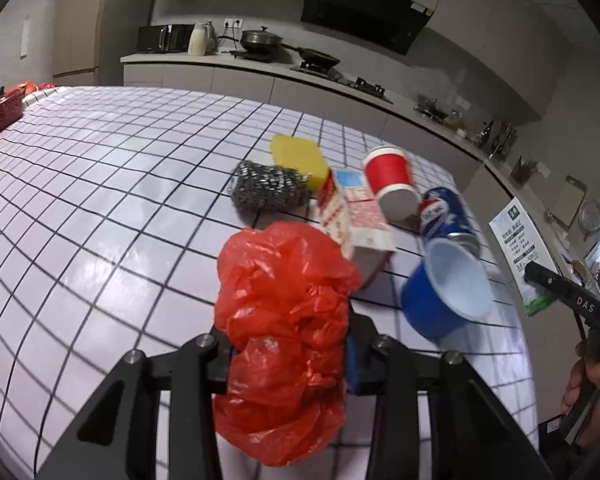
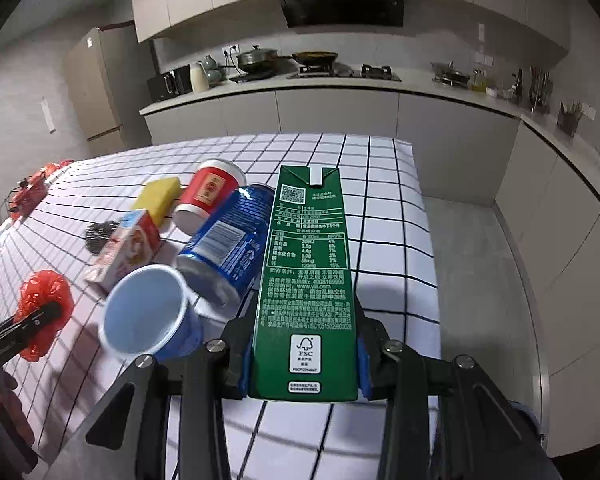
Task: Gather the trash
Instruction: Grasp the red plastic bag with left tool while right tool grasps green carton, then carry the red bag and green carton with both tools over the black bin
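Observation:
My left gripper (image 1: 286,360) is shut on a crumpled red plastic bag (image 1: 284,320), held just above the checked tablecloth; the same red plastic bag (image 2: 44,312) shows at the left edge of the right wrist view. My right gripper (image 2: 304,356) is shut on a tall green carton (image 2: 306,280), its blue pads pressing both sides. On the table lie a blue cup (image 2: 148,316) on its side, a blue soda can (image 2: 228,240), a red paper cup (image 2: 210,196) and a red-and-white carton (image 2: 126,250).
A yellow sponge (image 1: 300,158) and a steel scourer (image 1: 270,190) lie behind the trash. The checked table (image 1: 100,184) ends at its right edge (image 2: 424,216) above grey floor. A red appliance (image 1: 2,110) sits far left. Kitchen counters run along the back.

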A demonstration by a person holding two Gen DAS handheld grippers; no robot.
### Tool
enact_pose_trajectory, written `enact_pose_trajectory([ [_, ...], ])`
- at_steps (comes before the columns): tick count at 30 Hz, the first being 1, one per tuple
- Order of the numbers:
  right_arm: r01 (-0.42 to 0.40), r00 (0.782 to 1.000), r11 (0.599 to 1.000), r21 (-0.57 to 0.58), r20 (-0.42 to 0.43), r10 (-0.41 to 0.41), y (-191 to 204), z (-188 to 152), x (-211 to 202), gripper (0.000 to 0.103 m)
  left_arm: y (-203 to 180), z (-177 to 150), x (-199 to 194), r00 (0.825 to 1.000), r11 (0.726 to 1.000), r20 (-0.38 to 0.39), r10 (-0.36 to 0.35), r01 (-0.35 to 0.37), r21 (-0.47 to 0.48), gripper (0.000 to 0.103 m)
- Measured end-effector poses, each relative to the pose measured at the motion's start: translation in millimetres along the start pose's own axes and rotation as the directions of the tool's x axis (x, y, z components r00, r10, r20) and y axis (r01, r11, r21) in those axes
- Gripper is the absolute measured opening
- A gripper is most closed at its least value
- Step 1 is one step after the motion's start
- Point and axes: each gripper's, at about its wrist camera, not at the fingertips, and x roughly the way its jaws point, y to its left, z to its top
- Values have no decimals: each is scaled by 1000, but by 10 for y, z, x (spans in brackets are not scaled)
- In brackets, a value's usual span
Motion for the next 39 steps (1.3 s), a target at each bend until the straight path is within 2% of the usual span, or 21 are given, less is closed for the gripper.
enact_pose_trajectory([
  [9,-15,1000,1000,1,26,15,-315,-335,-679,40,-519,-210,-311,998,997,6,-59,59,49,39],
  [18,34,999,999,22,29,-35,-928,-739,-1272,40,-1382,-480,-491,990,979,-14,-143,143,144,39],
  [25,100,995,993,56,25,-102,-1575,-1070,-1724,40,-2064,-747,-514,976,953,-58,-209,217,212,39],
  [32,144,990,985,90,-4,-144,-2196,-1443,-2041,40,-2841,-1061,-471,950,905,-131,-283,309,293,39],
  [39,149,988,984,96,-39,-146,-2611,-1778,-2178,40,-3366,-1335,-329,932,871,-203,-301,355,338,39],
])
